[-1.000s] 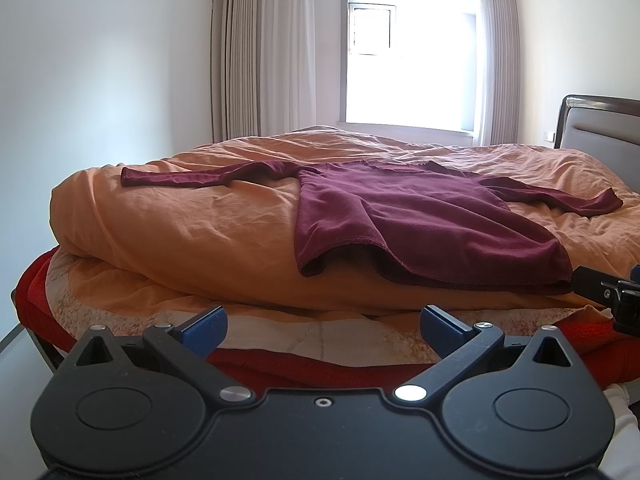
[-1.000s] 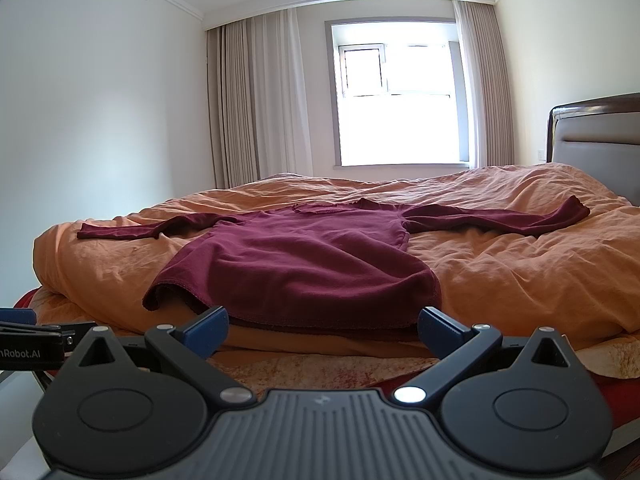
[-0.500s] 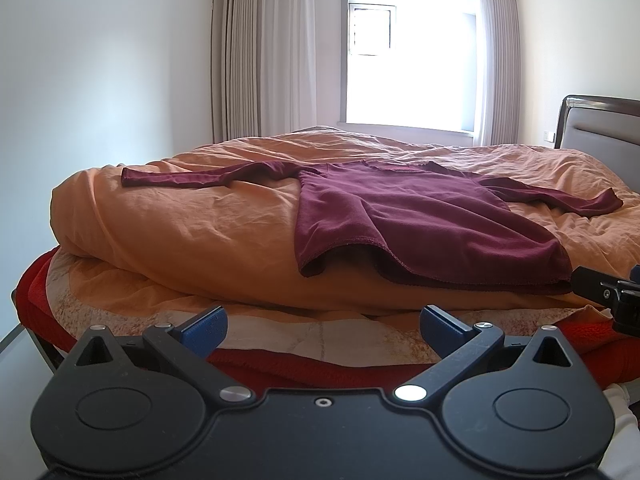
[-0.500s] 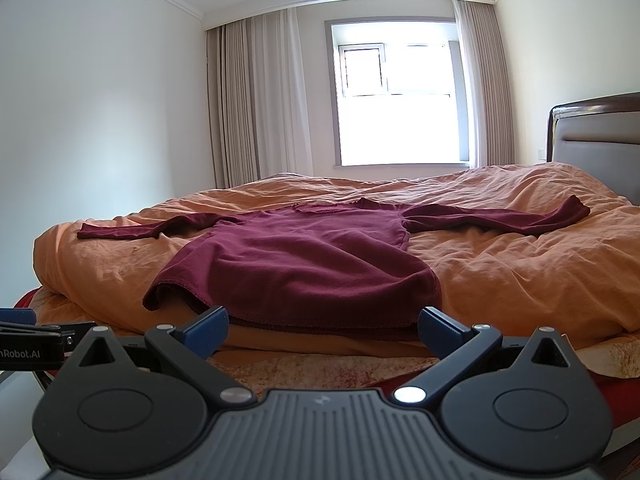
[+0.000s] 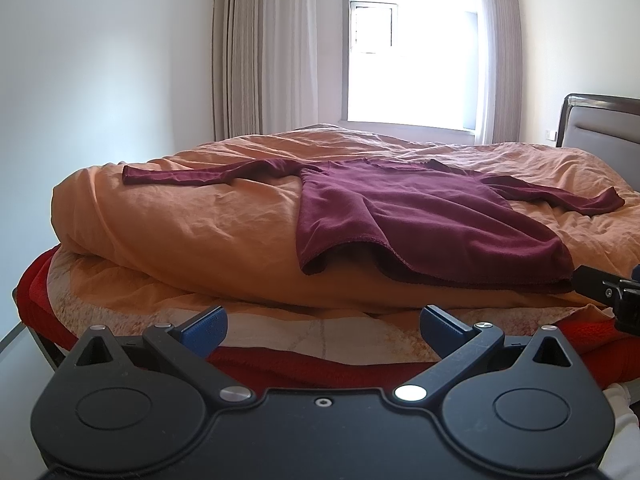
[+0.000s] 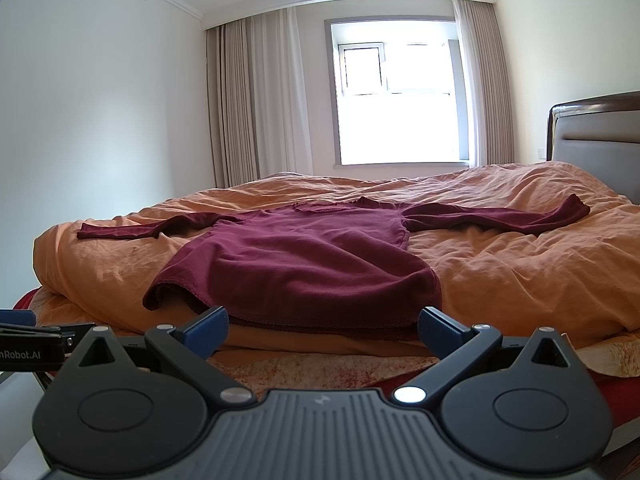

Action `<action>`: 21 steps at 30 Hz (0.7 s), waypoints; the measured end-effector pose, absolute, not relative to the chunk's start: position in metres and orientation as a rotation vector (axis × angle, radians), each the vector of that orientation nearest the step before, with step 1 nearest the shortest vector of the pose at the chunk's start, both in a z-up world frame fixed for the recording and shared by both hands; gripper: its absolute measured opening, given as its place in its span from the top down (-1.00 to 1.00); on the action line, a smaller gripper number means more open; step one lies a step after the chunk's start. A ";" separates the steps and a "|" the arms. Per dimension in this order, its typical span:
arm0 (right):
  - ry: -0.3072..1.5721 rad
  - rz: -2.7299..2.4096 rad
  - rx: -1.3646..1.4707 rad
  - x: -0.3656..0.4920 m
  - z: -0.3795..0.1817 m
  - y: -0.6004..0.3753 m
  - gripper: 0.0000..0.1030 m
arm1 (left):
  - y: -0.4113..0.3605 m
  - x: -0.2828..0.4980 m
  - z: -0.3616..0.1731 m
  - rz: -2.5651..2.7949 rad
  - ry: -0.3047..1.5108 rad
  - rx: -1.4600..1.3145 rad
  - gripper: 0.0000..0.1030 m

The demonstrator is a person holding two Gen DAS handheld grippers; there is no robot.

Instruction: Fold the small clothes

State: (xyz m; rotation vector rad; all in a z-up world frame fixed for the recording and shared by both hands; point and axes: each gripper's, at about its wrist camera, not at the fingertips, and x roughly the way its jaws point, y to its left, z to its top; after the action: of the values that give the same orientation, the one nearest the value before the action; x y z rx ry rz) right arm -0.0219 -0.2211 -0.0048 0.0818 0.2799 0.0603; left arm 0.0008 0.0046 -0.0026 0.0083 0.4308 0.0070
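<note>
Maroon long-sleeved top (image 6: pixel 304 264) on orange duvet (image 6: pixel 500 272). Red blanket (image 5: pixel 304 364) under a cream mottled sheet (image 5: pixel 320 332). Black grippers, blue fingertips (image 5: pixel 202 326).

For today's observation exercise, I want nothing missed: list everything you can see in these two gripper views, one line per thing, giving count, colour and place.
Long-sleeved top: one, maroon, spread flat on the duvet, sleeves out to both sides, hem at the near edge.
Duvet: one, orange, rumpled, covering the bed.
Blanket: one, red, edge showing under the duvet at the near side.
Headboard: one, grey padded with dark frame, at right.
Window: one, bright, grey frame, far wall.
Curtains: two, beige, either side of the window.
Walls: white.
Left gripper: one, black with blue fingers, open, short of the bed.
Right gripper: one, black with blue fingers, open, before the hem.
</note>
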 end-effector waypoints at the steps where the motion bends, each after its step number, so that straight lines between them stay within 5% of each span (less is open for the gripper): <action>1: 0.282 0.059 0.085 -0.022 -0.005 -0.221 -1.00 | 0.006 0.002 -0.004 0.007 0.433 0.009 -0.99; 21: 0.457 -0.021 0.200 0.031 -0.007 -0.273 -1.00 | 0.009 0.086 0.028 -0.003 0.530 0.069 -0.99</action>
State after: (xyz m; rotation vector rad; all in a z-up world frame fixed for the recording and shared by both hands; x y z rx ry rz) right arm 0.0308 -0.2732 -0.0066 0.2001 0.4569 -0.0207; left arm 0.0858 0.0088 0.0282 0.0688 0.5301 -0.0028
